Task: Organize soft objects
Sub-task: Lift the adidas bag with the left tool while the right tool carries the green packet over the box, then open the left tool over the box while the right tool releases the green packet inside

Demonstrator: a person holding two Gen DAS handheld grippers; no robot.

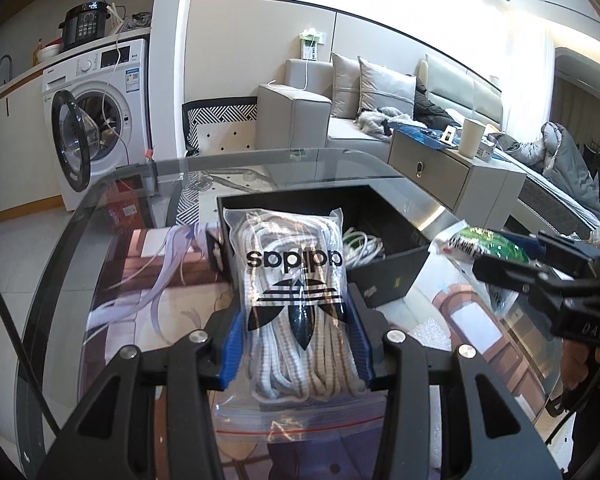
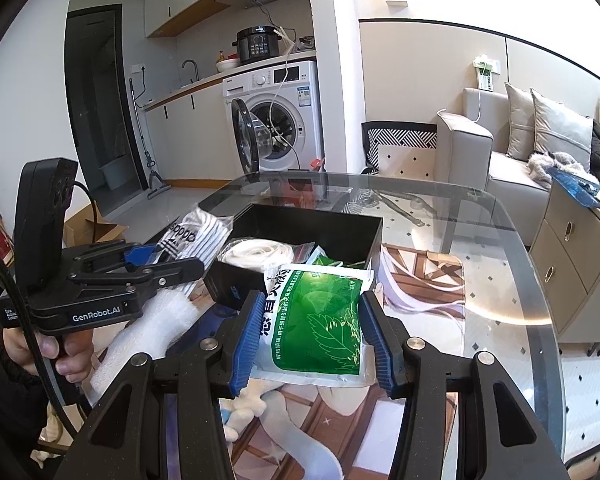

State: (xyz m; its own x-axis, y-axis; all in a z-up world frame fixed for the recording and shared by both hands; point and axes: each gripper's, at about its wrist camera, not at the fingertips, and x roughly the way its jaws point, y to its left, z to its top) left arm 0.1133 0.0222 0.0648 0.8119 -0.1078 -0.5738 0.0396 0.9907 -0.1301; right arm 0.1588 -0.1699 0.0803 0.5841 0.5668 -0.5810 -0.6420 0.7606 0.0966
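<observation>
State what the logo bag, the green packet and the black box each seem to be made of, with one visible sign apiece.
Logo bag: clear glossy plastic film; the white cords inside show through and it glints.
Green packet: printed plastic or foil, probably; shiny, crinkled at the edges.
Black box: rigid, matt, thin straight walls; card or plastic, unclear.

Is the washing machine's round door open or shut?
Open. The washing machine door swings outward, showing the drum inside.
</observation>
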